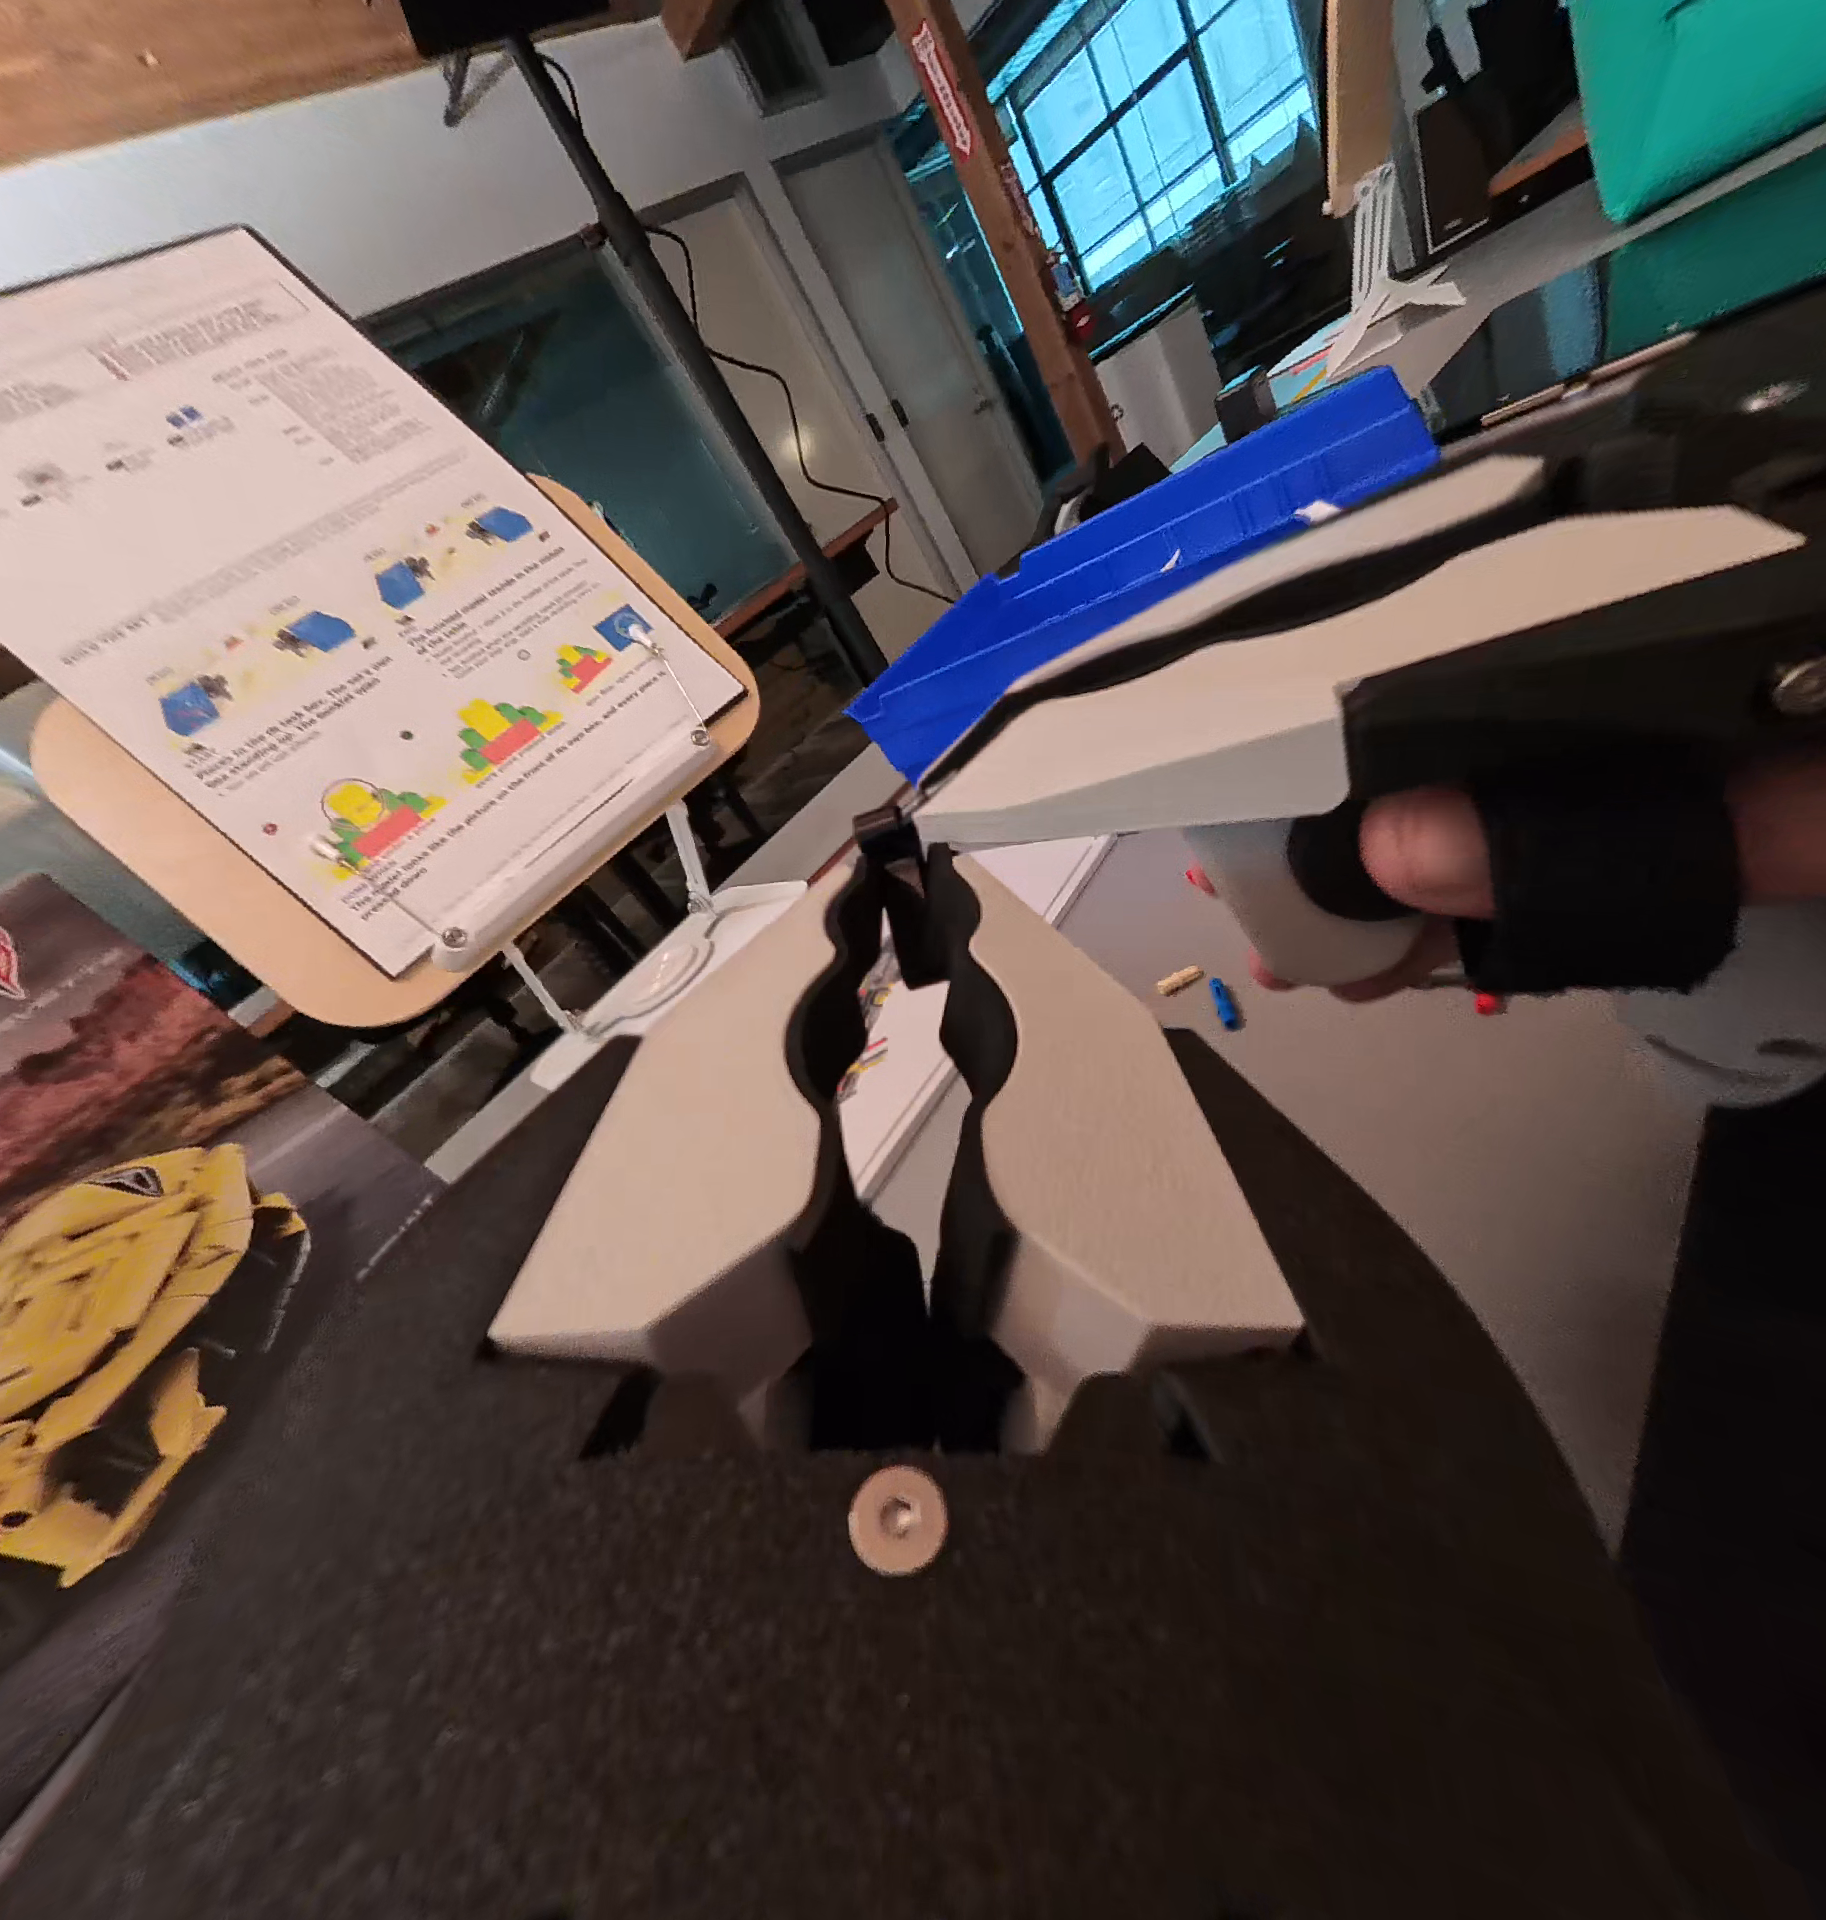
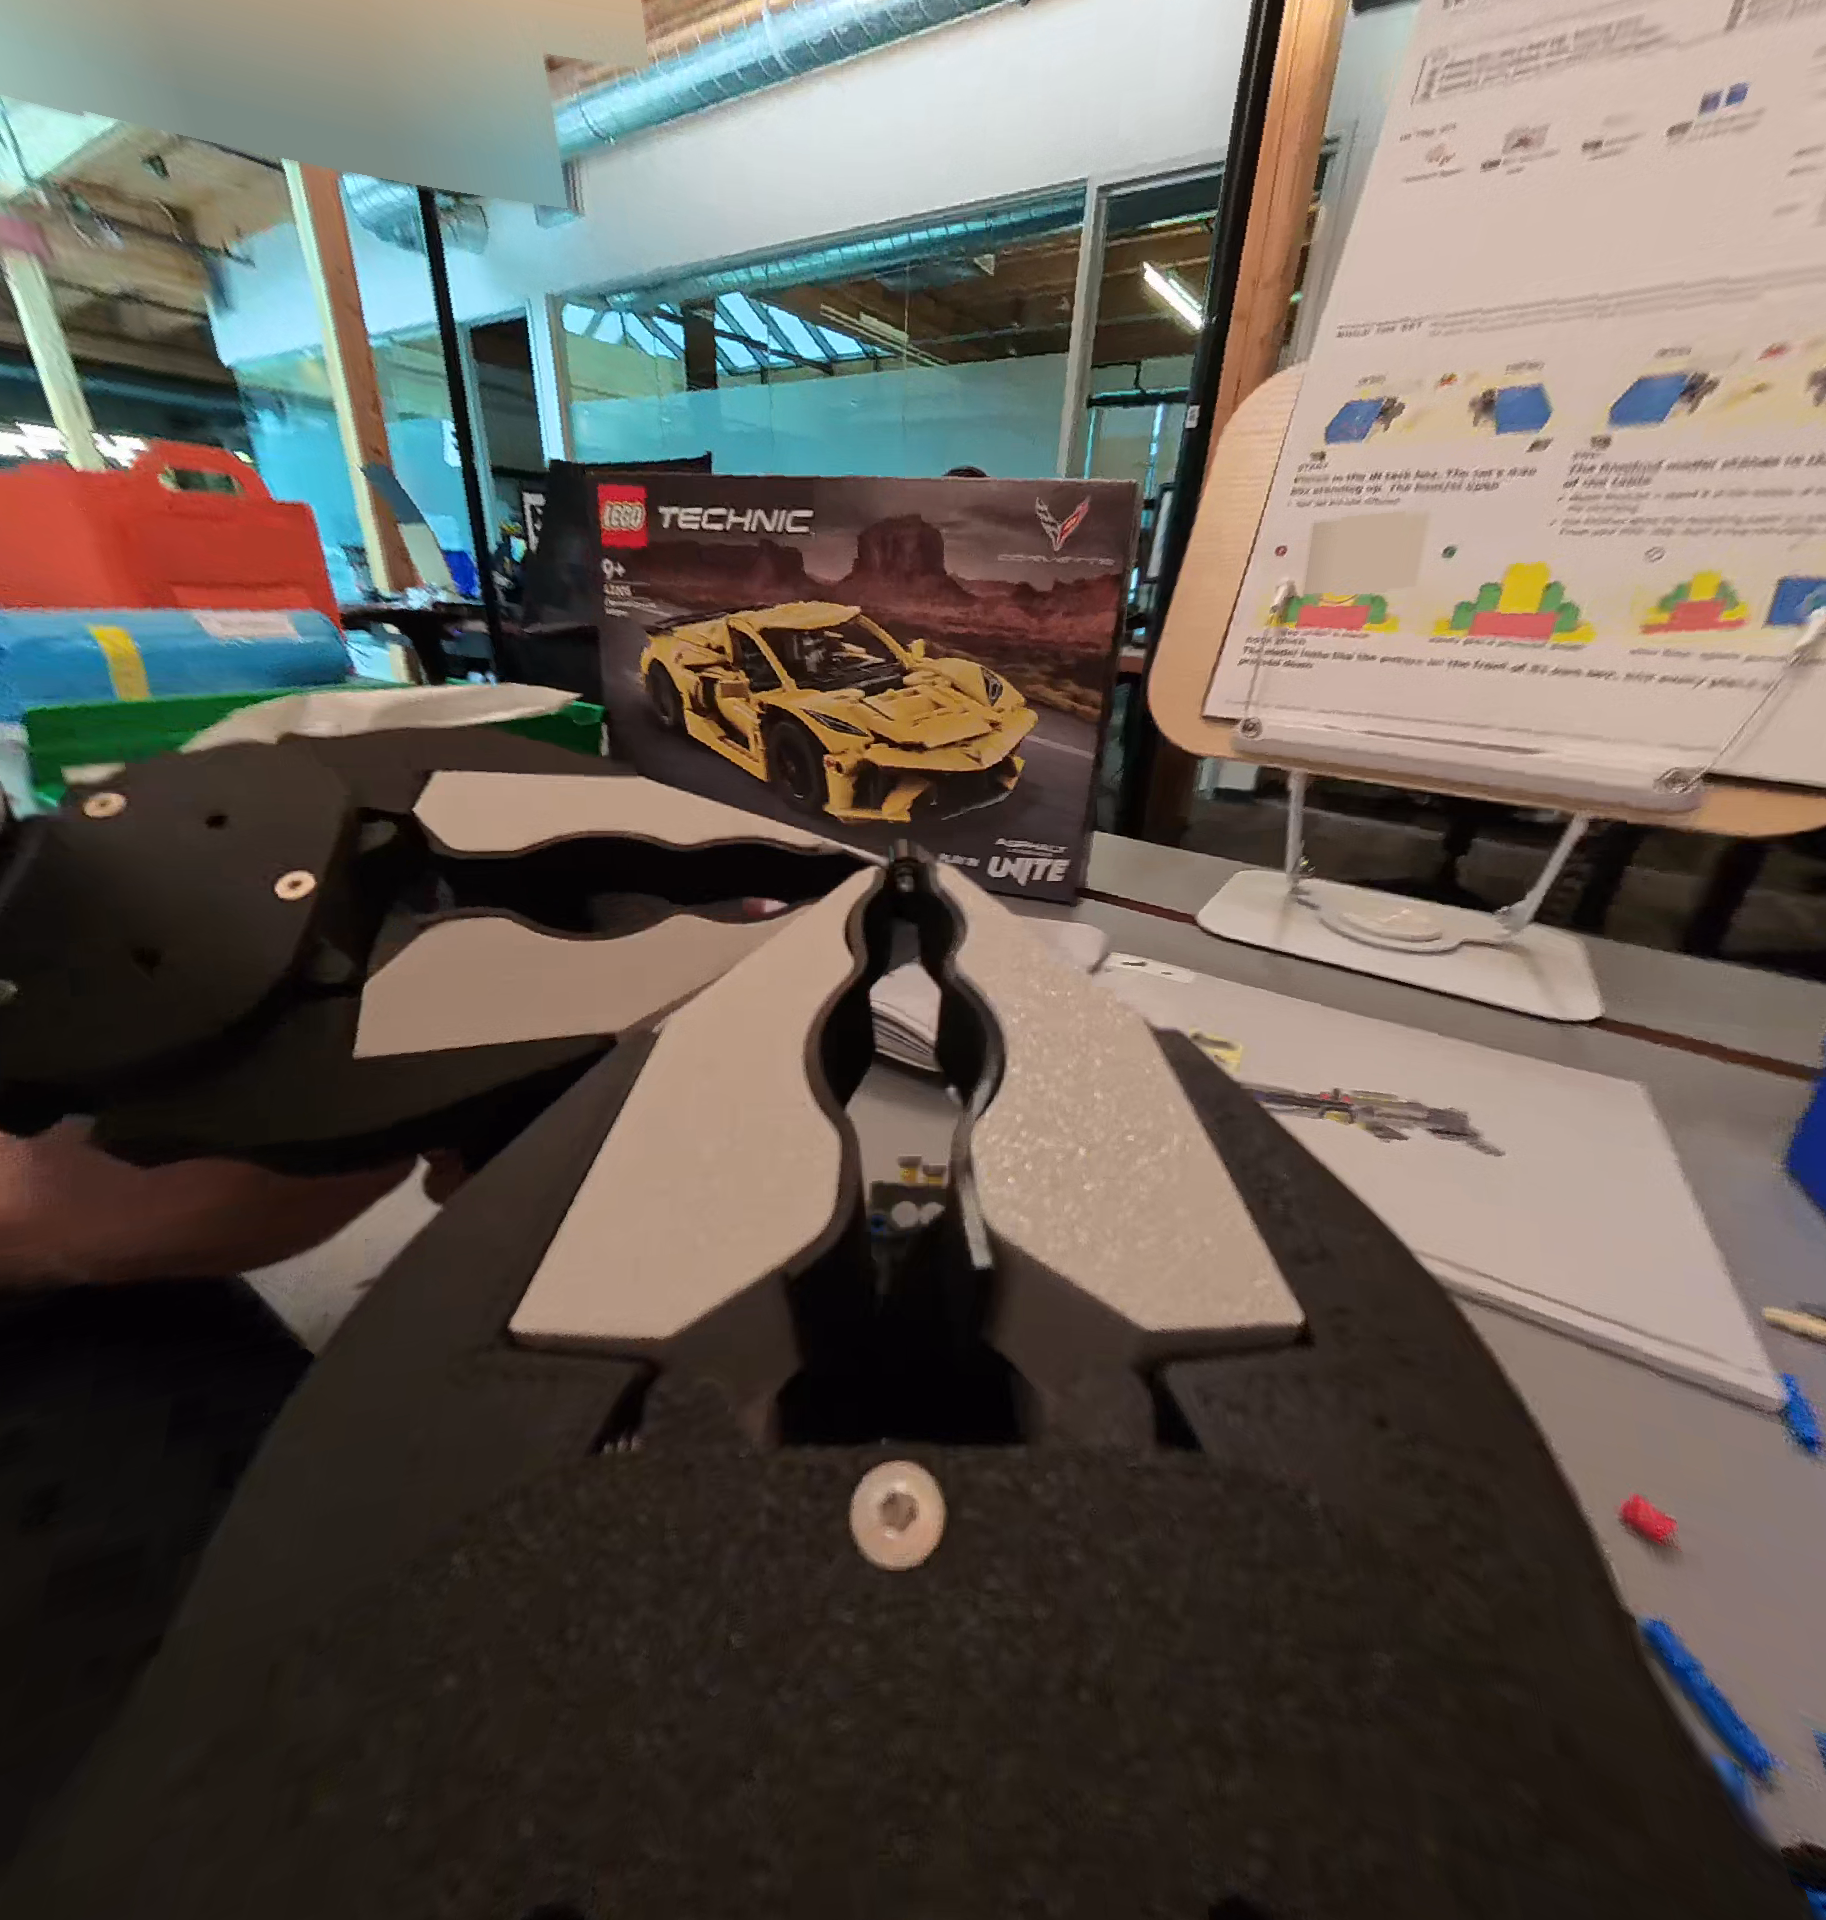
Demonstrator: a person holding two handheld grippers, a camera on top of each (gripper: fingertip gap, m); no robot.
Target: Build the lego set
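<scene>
In the left wrist view my left gripper (image 1: 893, 883) is shut on a black lego piece (image 1: 914, 925) that stands between its fingertips. My right gripper (image 1: 904, 816) comes in from the right, held by a gloved hand, and is shut on a small black pin (image 1: 876, 831) that touches the top of that piece. In the right wrist view my right gripper (image 2: 904, 883) pinches the same pin (image 2: 903, 868) at its tips, and the left gripper (image 2: 857, 857) comes in from the left and meets it there. Both are held above the table.
The lego box (image 2: 867, 665) with a yellow car stands at the back. An instruction sheet on a stand (image 2: 1563, 520) is to its right. An open booklet (image 2: 1511, 1216), a blue bin (image 1: 1148, 592) and loose red (image 2: 1649, 1519) and blue pieces (image 2: 1709, 1694) are on the grey table. My two grippers' fingertips are within a few centimetres of each other.
</scene>
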